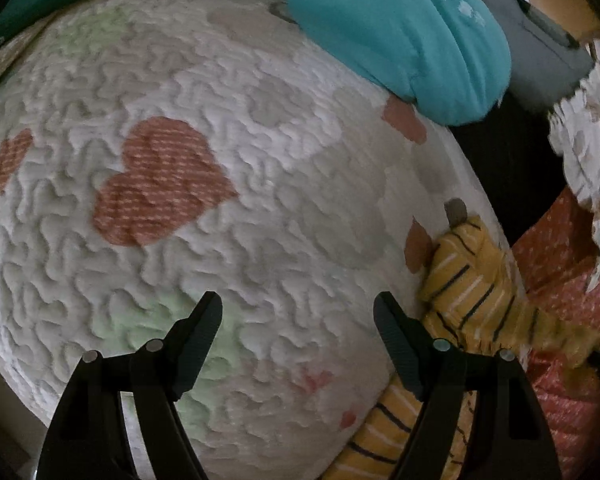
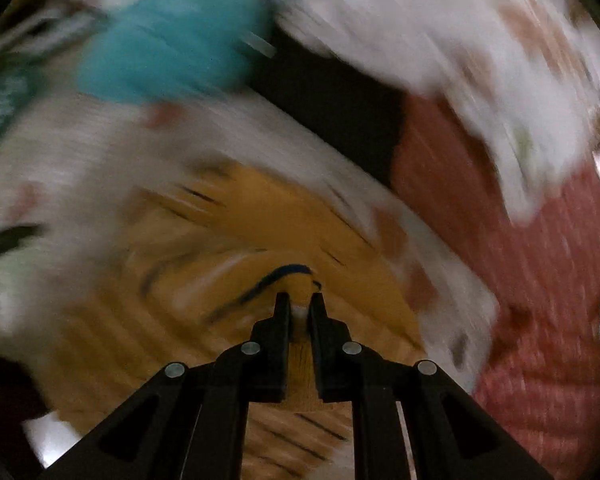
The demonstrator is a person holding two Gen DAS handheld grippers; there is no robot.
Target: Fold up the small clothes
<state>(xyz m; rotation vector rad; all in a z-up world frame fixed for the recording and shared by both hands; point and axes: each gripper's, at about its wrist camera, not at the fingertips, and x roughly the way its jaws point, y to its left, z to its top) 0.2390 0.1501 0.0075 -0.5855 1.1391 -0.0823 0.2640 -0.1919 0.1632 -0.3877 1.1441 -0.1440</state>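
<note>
Gripping the yellow striped garment [image 2: 260,216] — your right gripper [image 2: 299,300] pinches narrowly; left gripper [image 1: 298,306] gapes wide, garment at 3 o'clock — seize its free edge next.

Two garments [image 1: 460,280] [image 1: 400,36] on quilt [image 1: 220,128]

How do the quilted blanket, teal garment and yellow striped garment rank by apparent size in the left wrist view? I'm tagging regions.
1. quilted blanket, largest by far
2. teal garment
3. yellow striped garment, partly hidden and closer to the camera, so unsure against the teal.
</note>
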